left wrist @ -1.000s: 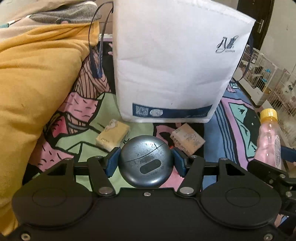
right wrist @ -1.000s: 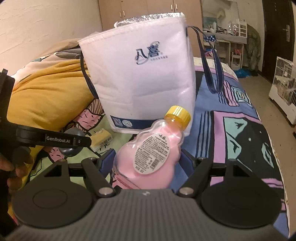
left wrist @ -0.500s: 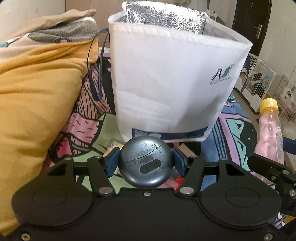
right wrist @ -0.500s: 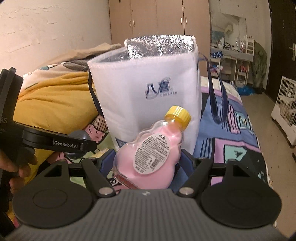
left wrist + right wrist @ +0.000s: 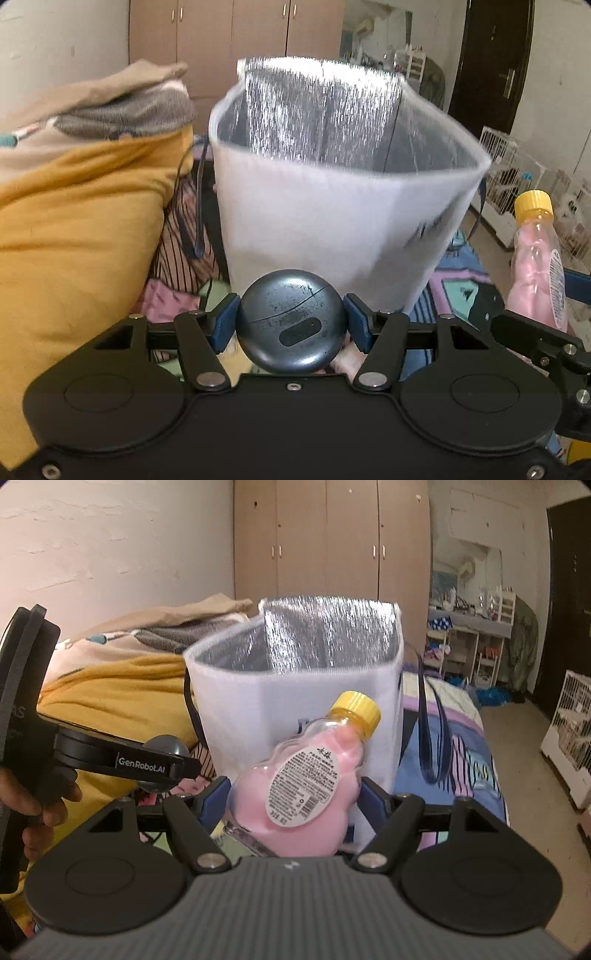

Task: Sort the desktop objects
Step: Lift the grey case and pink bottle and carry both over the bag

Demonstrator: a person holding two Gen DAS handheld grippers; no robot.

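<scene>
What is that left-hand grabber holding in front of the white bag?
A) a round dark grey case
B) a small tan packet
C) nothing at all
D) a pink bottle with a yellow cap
A: the left gripper has its blue pads pressed on both sides of the round dark grey case.

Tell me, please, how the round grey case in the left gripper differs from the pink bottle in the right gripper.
The round grey case is opaque, dark metallic and smooth; the pink bottle is clear, pink inside, with bulging sides. The case has no cap or label; the bottle has a yellow cap and a white printed label. The bottle leans and stands well above its pads; the case sits compactly between its pads. Both are clamped, one in the left gripper, one in the right gripper, before the white bag.
</scene>
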